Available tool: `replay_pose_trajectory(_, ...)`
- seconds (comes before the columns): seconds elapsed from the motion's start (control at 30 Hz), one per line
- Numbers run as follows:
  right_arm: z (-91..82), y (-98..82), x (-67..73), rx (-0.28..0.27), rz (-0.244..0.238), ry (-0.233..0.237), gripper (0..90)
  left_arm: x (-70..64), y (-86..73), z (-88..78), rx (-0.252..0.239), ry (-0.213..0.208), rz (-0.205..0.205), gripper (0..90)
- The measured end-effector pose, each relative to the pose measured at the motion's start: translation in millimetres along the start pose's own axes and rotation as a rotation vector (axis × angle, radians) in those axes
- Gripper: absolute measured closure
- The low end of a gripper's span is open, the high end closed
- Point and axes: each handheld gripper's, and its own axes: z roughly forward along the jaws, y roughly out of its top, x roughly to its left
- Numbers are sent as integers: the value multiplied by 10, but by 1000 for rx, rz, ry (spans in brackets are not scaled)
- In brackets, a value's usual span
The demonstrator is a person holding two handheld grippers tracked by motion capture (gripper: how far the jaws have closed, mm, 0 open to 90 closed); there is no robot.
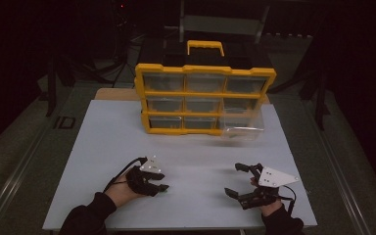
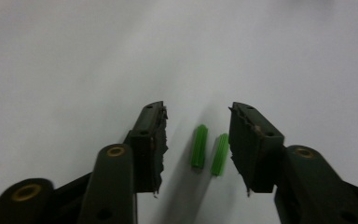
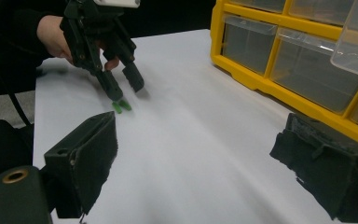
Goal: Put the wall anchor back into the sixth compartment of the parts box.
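Two small green plastic wall plugs [image 2: 199, 146] [image 2: 220, 154] lie side by side on the white tabletop [image 1: 127, 137]. My left gripper [image 2: 198, 112] points down over them with a jaw on each side; the pads do not press on them, and the right-hand plug lies close to the right pad. In the right gripper view the left gripper [image 3: 127, 92] stands just above the green plugs [image 3: 121, 106]. In the high view it is at the near left [image 1: 162, 183]. My right gripper [image 1: 232, 179] rests at the near right, open wide with nothing between its jaws [image 3: 193, 140].
A yellow parts organizer [image 1: 205, 98] with clear drawers stands upright at the back of the table. Its bottom-right clear drawer [image 1: 244, 128] is pulled out toward me and appears empty. The surroundings are dark.
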Motion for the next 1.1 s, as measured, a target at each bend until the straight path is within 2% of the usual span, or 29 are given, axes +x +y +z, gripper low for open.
replay_pose_trajectory(0.27, 2, -2, -1, 2, -1, 0, 107, 33, -30, 51, 36, -18, -3, 651)
replay_pose_trajectory(0.5, 3, -3, -2, 2, -1, 1, 107, 62, -36, 70, 45, -23, -10, 720)
replay_pose_trajectory(0.87, 1, -4, -3, 3, -2, -1, 107, 70, -7, 84, 55, -38, -19, 728)
replay_pose_trajectory(1.1, 7, -5, 0, 9, -7, -3, 107, 86, -2, 86, 60, -62, -28, 739)
